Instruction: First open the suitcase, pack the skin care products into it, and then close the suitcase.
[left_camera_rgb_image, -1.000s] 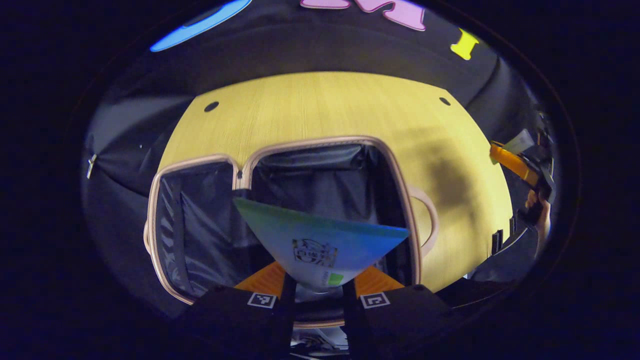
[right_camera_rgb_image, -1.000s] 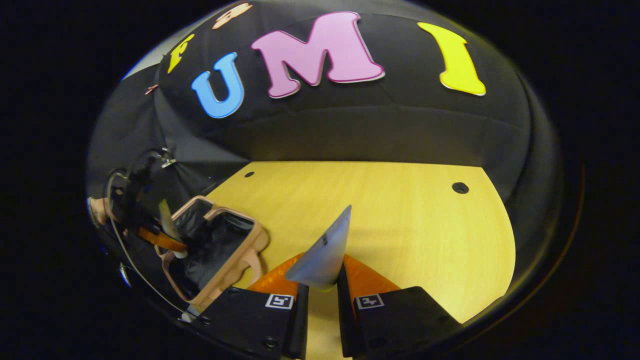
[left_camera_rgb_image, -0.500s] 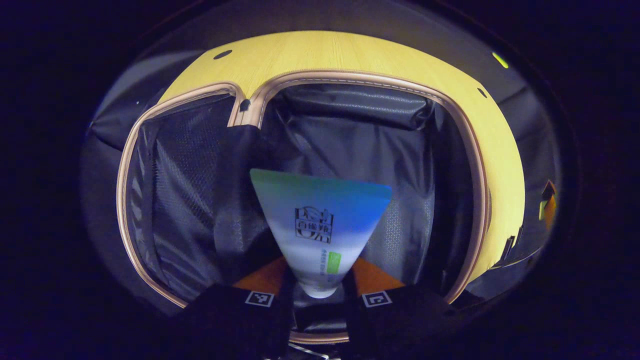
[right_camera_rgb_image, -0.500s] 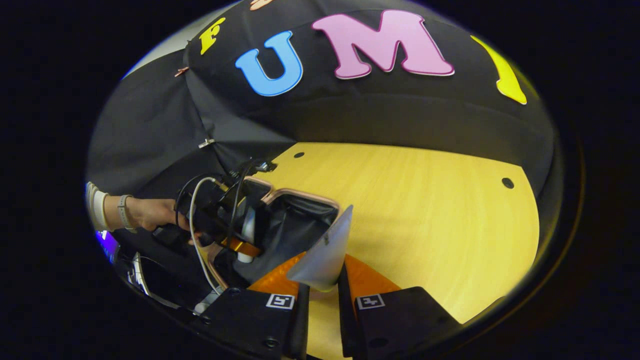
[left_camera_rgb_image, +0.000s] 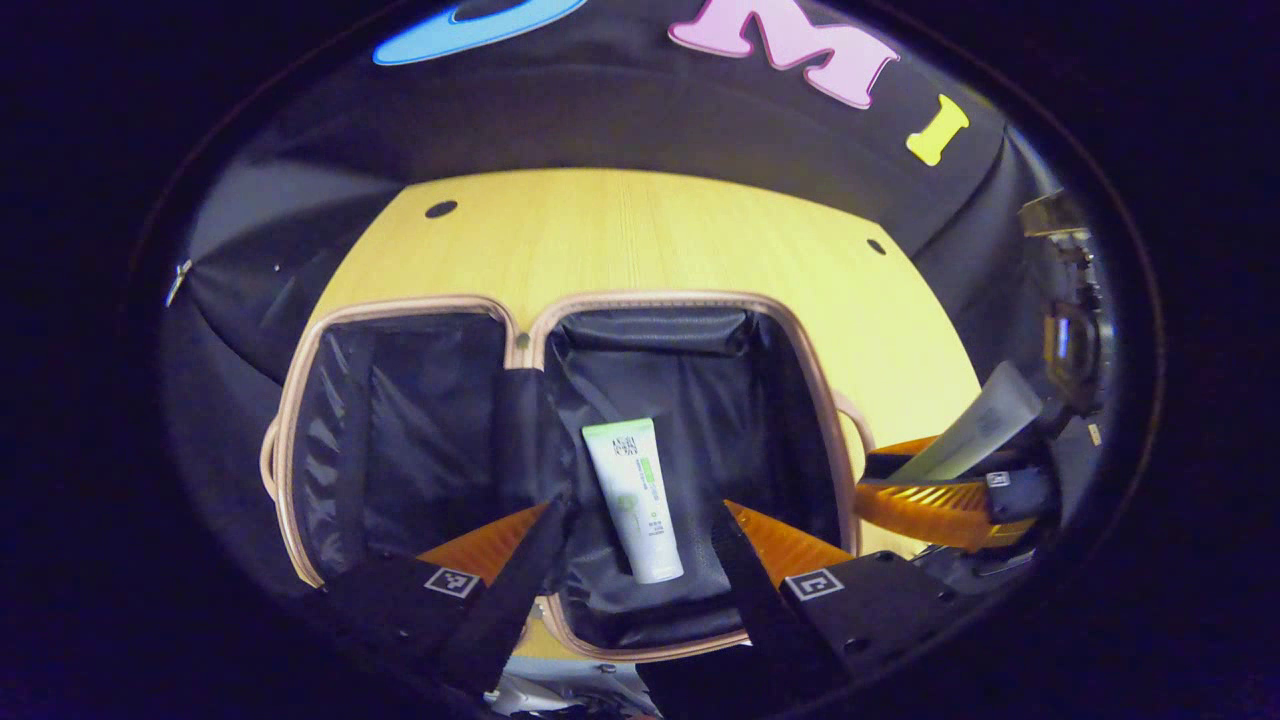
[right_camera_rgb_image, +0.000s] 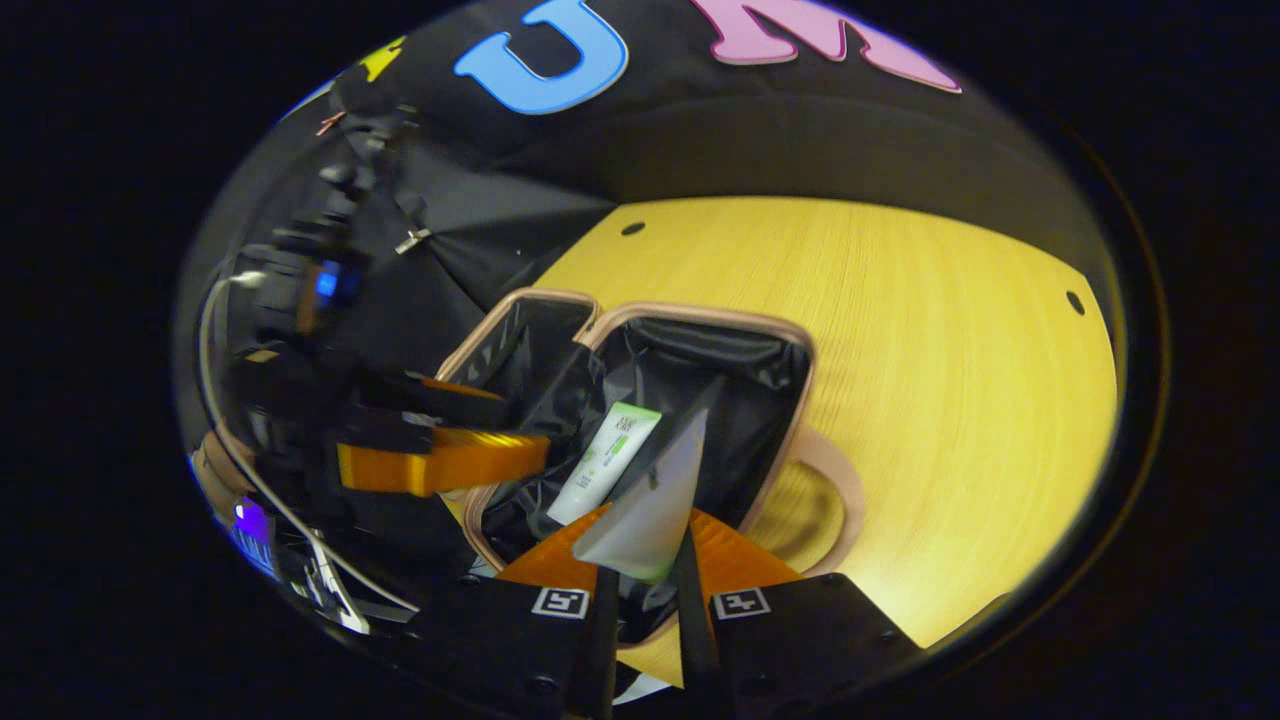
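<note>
Left gripper view: the suitcase (left_camera_rgb_image: 560, 430) lies open on the yellow bench (left_camera_rgb_image: 640, 240), both black-lined halves facing up. 1 white skin-care tube with green print (left_camera_rgb_image: 632, 498) rests on the lining of the suitcase's right half, cap end toward the near rim. The left claw (left_camera_rgb_image: 635, 560) hangs above that half with its fingers spread wide and nothing between them. Just past the suitcase's right rim, the right claw (left_camera_rgb_image: 950, 480) carries a pale tube (left_camera_rgb_image: 975, 430).

Right gripper view: the right claw (right_camera_rgb_image: 645, 580) is clamped on the pale tube (right_camera_rgb_image: 650, 495), which stands up between the fingers with its flat crimped end upward, over the near edge of the suitcase (right_camera_rgb_image: 640, 400). The white tube (right_camera_rgb_image: 605, 462) lies inside, just beyond it. The left claw (right_camera_rgb_image: 440, 455) sits at the suitcase's left side, fingers apart.

Judging progress: the suitcase is open and 1 product is in. The pale tube remains to be set inside, and the suitcase remains to be closed. Whether more products wait elsewhere I cannot tell.
</note>
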